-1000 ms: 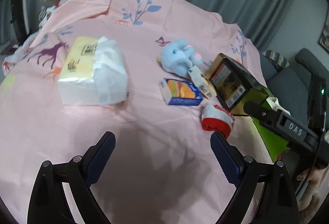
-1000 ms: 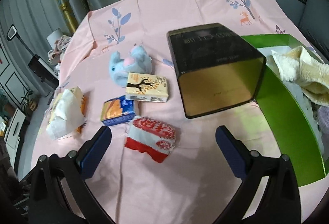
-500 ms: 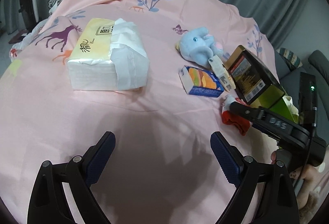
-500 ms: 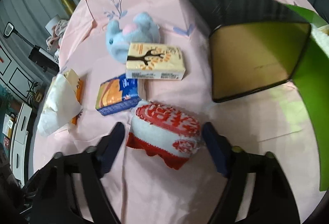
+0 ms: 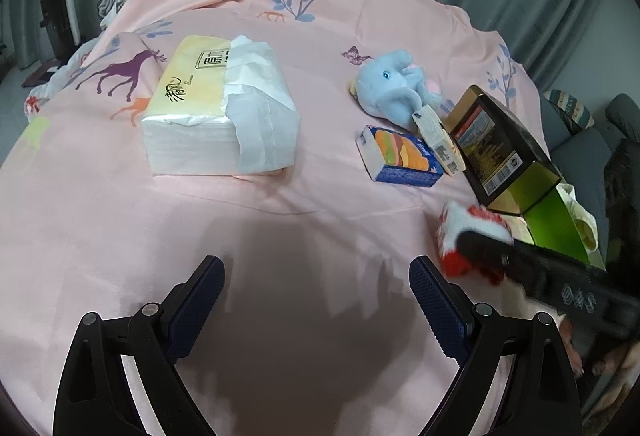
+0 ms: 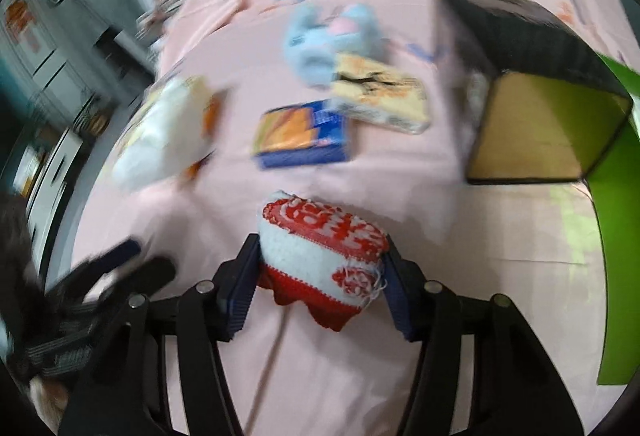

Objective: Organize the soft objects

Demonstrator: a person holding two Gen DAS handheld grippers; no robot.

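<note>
Between the closing blue pads of the right tool (image 6: 320,288) sits a red-and-white knitted fabric bundle (image 6: 324,252) on the pink printed cloth (image 5: 280,215), both pads touching its sides. Left tool (image 5: 316,300) hangs wide open, empty.

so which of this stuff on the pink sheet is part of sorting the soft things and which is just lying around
Job:
- red-and-white knitted piece, right gripper closing around it
- blue plush elephant
- green bin

Lying about:
- tissue pack
- blue snack box
- black tin
</note>
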